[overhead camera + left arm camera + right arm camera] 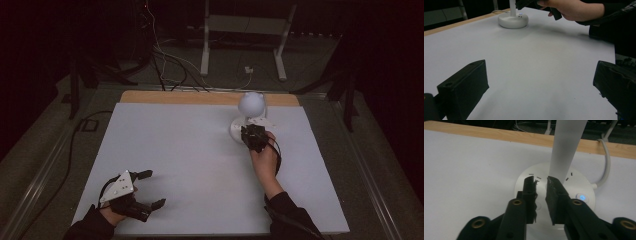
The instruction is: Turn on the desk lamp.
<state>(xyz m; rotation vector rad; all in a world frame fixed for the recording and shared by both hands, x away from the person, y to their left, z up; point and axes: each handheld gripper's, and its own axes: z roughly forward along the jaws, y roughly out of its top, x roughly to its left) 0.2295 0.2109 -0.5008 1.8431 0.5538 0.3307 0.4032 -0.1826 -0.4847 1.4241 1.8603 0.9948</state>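
Right tool [541, 181] hangs over the round base of a white desk lamp [554, 195], near the far right corner of the worktop [190, 150]. Its jaws are drawn nearly together, with only a narrow slit between them and nothing caught in that slit; they hover just above the base, close in front of the lamp's white stem [566, 147], and whether they touch the base I cannot tell. A small blue-lit power button [581, 197] glows on the base just to the right of the jaws. From above, the right tool [255, 137] sits against the near side of the lamp [250, 112], whose rounded white head [251, 102] is beside the far edge. A white cord [605, 165] leaves the base toward the far wooden edge.

Left tool [150, 189] rests near the near left corner of the worktop, well apart from the lamp. Its jaws stand wide open with only bare white surface between them, and it grips nothing. In the left gripper view, the lamp base [513, 20] stands far across the worktop.
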